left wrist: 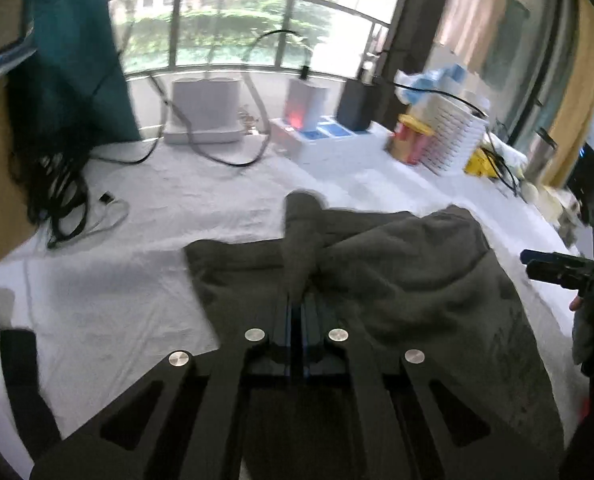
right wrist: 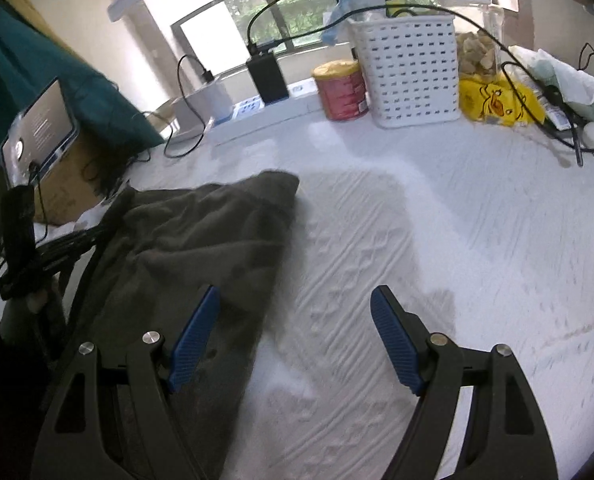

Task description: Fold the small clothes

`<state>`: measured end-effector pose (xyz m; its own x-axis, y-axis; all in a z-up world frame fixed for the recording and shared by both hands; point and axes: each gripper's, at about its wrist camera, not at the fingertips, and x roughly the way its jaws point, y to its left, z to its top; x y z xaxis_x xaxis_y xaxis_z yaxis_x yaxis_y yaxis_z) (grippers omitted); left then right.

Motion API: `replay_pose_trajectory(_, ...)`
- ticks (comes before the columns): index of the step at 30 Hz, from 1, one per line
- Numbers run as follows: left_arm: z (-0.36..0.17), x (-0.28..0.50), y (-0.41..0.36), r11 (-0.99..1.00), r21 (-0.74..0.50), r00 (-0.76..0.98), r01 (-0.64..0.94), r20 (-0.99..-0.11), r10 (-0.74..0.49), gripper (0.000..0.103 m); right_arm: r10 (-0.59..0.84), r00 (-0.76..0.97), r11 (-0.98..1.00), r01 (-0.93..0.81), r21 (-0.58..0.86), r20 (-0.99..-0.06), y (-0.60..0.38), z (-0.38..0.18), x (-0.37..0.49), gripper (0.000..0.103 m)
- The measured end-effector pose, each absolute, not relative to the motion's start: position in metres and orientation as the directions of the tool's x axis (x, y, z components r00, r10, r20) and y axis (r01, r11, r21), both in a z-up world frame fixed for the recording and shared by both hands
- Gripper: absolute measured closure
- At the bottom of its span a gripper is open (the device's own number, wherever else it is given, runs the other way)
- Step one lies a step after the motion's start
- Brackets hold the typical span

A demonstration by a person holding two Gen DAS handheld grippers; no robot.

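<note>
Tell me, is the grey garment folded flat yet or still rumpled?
Still rumpled. The grey garment lies bunched and creased on the white sheet, and the left gripper pinches a raised fold of it.

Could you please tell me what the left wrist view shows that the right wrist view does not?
Only the left wrist view shows the left gripper shut on a raised fold of the grey garment. Only the right wrist view shows the right gripper open, with nothing between its pads, and a yellow bag. Both show the garment, white basket and red can.

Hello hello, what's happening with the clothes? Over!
Left gripper shut on grey garment. Right gripper open, empty, over white sheet. Nothing blocking.
</note>
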<state>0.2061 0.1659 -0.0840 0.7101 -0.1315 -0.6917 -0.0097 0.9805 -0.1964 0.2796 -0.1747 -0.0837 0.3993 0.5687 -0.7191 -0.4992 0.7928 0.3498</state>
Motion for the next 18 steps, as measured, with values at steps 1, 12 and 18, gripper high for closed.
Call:
replay_pose_trajectory(1, -0.086, 0.206, 0.168, 0.98, -0.198, 0.708, -0.015, -0.695, -0.129, 0.099, 0.569, 0.401, 0.793, -0.5, 0.349, -0.717, -0.174, -0.084, 0.282, 0.025)
replay_pose_trajectory(12, -0.08, 0.199, 0.175, 0.977, -0.206, 0.72, -0.046, -0.685, -0.111, 0.098, 0.583, 0.39, 0.785, -0.497, 0.37, -0.713, -0.159, -0.097, 0.324, 0.035)
replay_pose_trajectory(18, -0.089, 0.198, 0.18, 0.974, -0.219, 0.7, -0.059, -0.705, -0.117, 0.098, 0.65, 0.313, 0.733, -0.497, 0.464, -0.692, -0.147, -0.108, 0.344, 0.07)
